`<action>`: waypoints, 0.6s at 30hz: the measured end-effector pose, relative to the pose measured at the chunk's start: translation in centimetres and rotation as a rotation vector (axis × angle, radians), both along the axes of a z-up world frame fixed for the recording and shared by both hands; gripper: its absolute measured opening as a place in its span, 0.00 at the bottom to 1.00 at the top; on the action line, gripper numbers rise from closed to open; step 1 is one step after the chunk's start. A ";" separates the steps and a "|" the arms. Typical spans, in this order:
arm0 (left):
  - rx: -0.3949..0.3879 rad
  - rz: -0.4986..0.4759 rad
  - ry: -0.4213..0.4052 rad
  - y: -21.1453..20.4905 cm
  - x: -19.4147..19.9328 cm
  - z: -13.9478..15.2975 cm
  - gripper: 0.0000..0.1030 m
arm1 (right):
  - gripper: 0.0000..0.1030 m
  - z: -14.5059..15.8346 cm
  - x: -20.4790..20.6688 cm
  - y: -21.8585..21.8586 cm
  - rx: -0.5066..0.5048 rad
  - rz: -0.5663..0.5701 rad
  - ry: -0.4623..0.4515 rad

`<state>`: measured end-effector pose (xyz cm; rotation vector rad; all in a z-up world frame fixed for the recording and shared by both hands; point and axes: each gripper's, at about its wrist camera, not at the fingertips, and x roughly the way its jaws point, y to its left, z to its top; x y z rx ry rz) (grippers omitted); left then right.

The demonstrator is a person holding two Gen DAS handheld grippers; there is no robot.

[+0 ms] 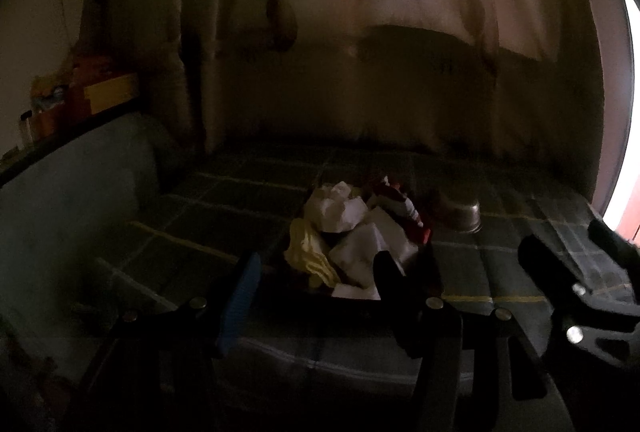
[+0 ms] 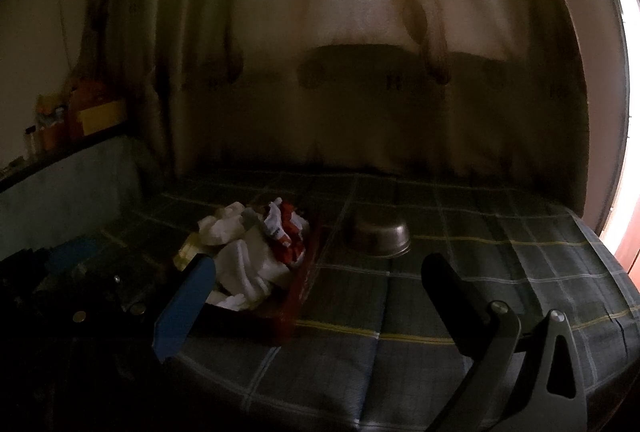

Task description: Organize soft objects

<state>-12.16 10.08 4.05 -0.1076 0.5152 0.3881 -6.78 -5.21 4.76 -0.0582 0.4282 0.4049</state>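
A dark red tray (image 2: 298, 296) holds a heap of soft cloths (image 2: 248, 260): white, pale yellow and red-and-white pieces. It lies on a bed with a dark checked cover. In the left wrist view the heap (image 1: 352, 232) sits just beyond my left gripper (image 1: 316, 268), which is open and empty. My right gripper (image 2: 316, 276) is open and empty, with the tray by its blue left finger (image 2: 184, 308). The right gripper also shows at the right edge of the left wrist view (image 1: 580, 272).
A steel bowl (image 2: 380, 232) lies upside down on the checked cover (image 2: 480, 272) to the right of the tray. A curtain (image 2: 340, 72) hangs behind the bed. A shelf with boxes and bottles (image 2: 80, 116) is at the far left. A bright doorway is at the right.
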 end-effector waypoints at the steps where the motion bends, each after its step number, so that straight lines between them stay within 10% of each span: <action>1: -0.005 -0.005 0.002 0.0 -0.1 0.1 0.59 | 0.99 0.0 0.0 0.0 0.000 0.005 0.001; 18: -0.018 -0.012 0.043 0.1 0.1 0.0 0.59 | 0.99 0.2 -0.1 0.2 0.004 0.036 0.019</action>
